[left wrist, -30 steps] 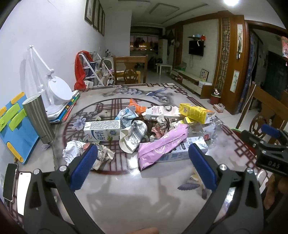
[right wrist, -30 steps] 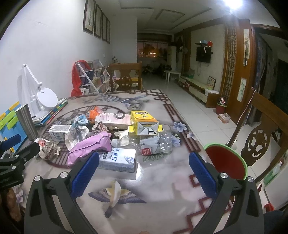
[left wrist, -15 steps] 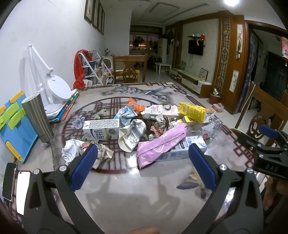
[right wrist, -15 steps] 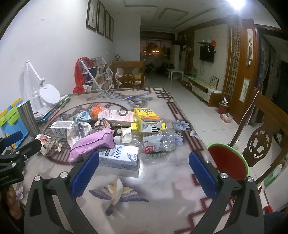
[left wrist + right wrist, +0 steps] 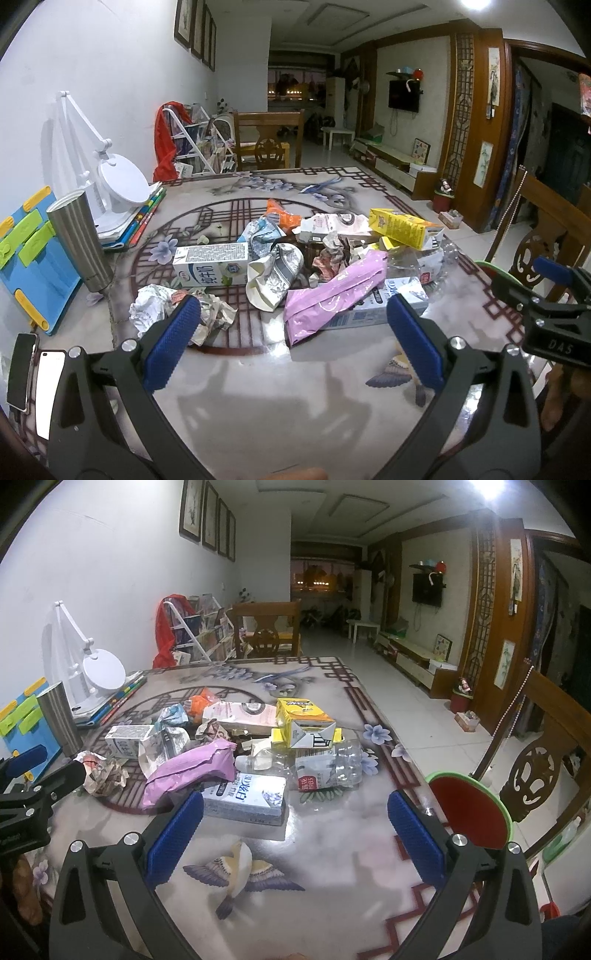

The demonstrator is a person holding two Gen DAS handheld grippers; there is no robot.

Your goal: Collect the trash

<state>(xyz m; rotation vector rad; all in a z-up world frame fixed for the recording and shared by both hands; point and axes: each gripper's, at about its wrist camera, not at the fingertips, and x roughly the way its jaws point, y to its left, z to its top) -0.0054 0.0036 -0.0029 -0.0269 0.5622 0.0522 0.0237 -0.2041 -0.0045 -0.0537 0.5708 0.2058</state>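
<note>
Each handheld gripper is built of black plastic arms ending in two long fingers faced with blue, fine-knurled pads (image 5: 173, 345), with round silver screw heads set at the joints behind the pads. The left gripper (image 5: 293, 345) and the right gripper (image 5: 294, 836) share this build, and triangular cut-outs open the black arms lower down. Seen side-on from the left wrist camera, the right gripper's black body carries pale raised lettering reading "DAS" and a blue pad tip, while the left gripper's side, seen from the right wrist camera, bears small lettering too blurred to read.
</note>
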